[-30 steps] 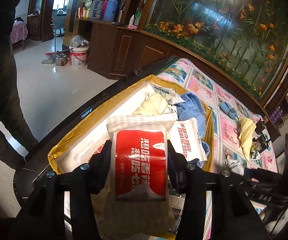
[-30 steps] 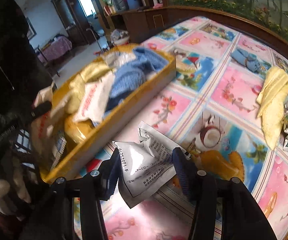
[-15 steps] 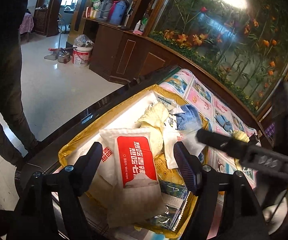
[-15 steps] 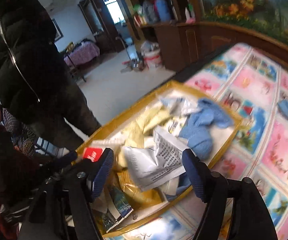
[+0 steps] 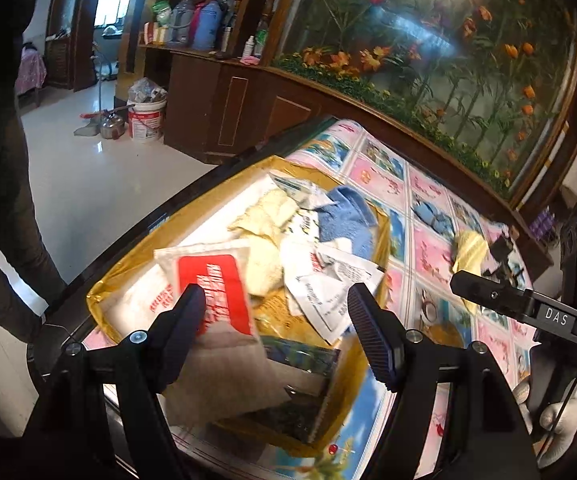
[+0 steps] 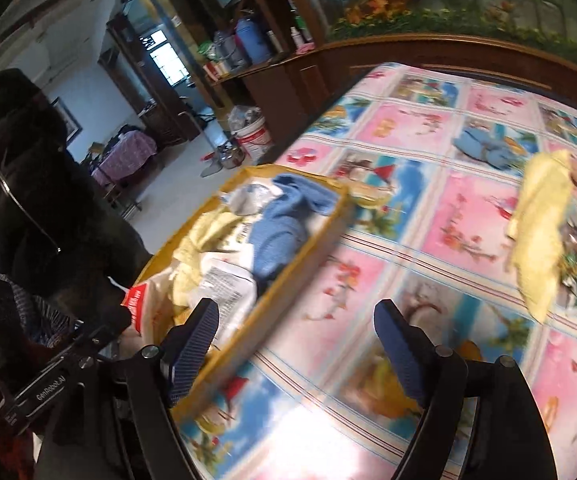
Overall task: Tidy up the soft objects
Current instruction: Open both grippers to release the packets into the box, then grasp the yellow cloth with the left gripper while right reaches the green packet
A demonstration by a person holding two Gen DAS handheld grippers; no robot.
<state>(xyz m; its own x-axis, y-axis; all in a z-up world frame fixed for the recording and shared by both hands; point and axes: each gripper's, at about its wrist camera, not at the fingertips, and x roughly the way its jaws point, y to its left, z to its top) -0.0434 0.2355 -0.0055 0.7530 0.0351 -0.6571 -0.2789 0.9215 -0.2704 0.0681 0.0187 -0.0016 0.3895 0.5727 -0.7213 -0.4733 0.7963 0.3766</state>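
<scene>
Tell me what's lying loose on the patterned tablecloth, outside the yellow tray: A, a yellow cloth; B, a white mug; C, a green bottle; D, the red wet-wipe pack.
A: the yellow cloth lies on the tablecloth, apart from the yellow tray.

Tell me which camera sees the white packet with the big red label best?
The left wrist view. The white packet with the big red label lies there in the yellow box, its red face showing, slightly blurred. The right wrist view catches only a red and white corner at the box's near end.
</scene>
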